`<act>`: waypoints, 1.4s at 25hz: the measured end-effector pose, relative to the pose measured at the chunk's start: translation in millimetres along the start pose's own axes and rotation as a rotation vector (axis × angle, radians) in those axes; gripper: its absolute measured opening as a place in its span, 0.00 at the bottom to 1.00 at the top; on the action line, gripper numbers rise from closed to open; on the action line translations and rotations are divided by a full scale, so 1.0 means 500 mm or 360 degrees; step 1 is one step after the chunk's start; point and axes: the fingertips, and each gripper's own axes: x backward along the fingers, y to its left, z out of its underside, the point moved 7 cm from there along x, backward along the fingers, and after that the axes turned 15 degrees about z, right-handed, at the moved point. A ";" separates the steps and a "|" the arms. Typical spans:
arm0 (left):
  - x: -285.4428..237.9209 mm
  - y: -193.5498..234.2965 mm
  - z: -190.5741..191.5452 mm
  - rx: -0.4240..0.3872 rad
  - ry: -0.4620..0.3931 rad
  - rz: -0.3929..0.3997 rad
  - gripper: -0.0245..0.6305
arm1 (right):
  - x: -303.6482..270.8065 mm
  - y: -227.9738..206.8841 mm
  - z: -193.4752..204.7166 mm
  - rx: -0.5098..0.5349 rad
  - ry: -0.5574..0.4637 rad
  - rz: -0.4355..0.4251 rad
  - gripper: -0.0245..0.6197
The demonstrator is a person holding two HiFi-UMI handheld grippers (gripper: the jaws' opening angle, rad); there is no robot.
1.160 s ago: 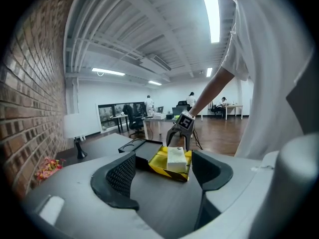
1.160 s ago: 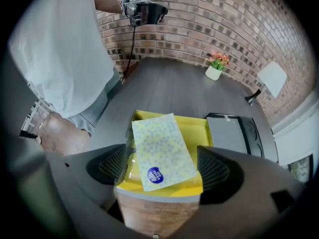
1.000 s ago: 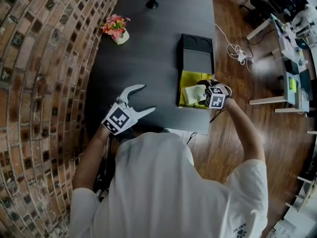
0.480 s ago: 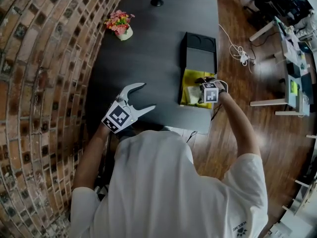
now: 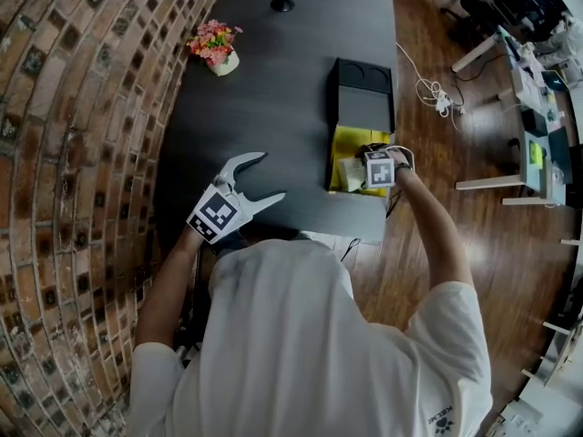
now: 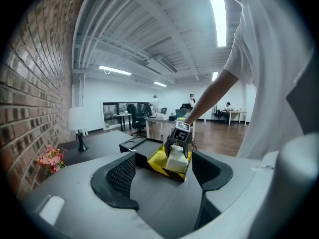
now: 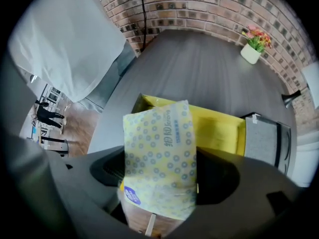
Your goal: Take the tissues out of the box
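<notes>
A yellow box (image 5: 344, 144) lies open on the dark table (image 5: 273, 89), with its black lid (image 5: 362, 94) folded back behind it. Inside stands a pale yellow dotted tissue pack (image 5: 352, 171) (image 7: 159, 153). My right gripper (image 5: 366, 167) (image 7: 159, 180) reaches down into the box (image 7: 219, 128), and its jaws are closing on both sides of the pack (image 6: 175, 158). Well to the left, my left gripper (image 5: 273, 177) (image 6: 163, 154) hovers over bare table, open and holding nothing.
A small pot of flowers (image 5: 215, 48) (image 6: 49, 158) and a lamp (image 5: 282, 3) (image 6: 77, 121) stand at the table's far end. A white cable (image 5: 428, 89) trails on the wood floor to the right. The box sits close to the table's near right edge.
My right gripper has shifted a little over the box and now sits down around the tissue pack. The left gripper has stayed where it was.
</notes>
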 end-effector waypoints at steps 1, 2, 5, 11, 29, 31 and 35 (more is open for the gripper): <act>-0.002 0.004 -0.001 0.0008 -0.0016 0.0006 0.59 | 0.007 -0.005 0.000 -0.0020 -0.0021 0.0040 0.66; -0.003 0.009 -0.003 0.0015 -0.0035 0.0013 0.59 | 0.014 -0.010 0.004 -0.0064 -0.0037 0.0081 0.66; -0.008 0.027 -0.016 0.0024 -0.0098 0.0032 0.59 | 0.044 -0.029 0.024 -0.0257 -0.0081 0.0181 0.66; -0.007 0.087 -0.039 0.0061 -0.0238 -0.0011 0.59 | 0.169 -0.090 0.039 -0.0785 -0.0329 0.0529 0.66; 0.067 0.250 -0.146 0.0011 -0.0620 -0.0351 0.59 | 0.465 -0.154 -0.102 -0.1898 -0.1531 0.1549 0.66; 0.084 0.258 -0.154 -0.0013 -0.0653 -0.0407 0.59 | 0.483 -0.148 -0.118 -0.1946 -0.1572 0.1673 0.66; 0.119 0.270 -0.146 0.0031 -0.0750 -0.0537 0.59 | 0.508 -0.124 -0.134 -0.2059 -0.1580 0.1947 0.66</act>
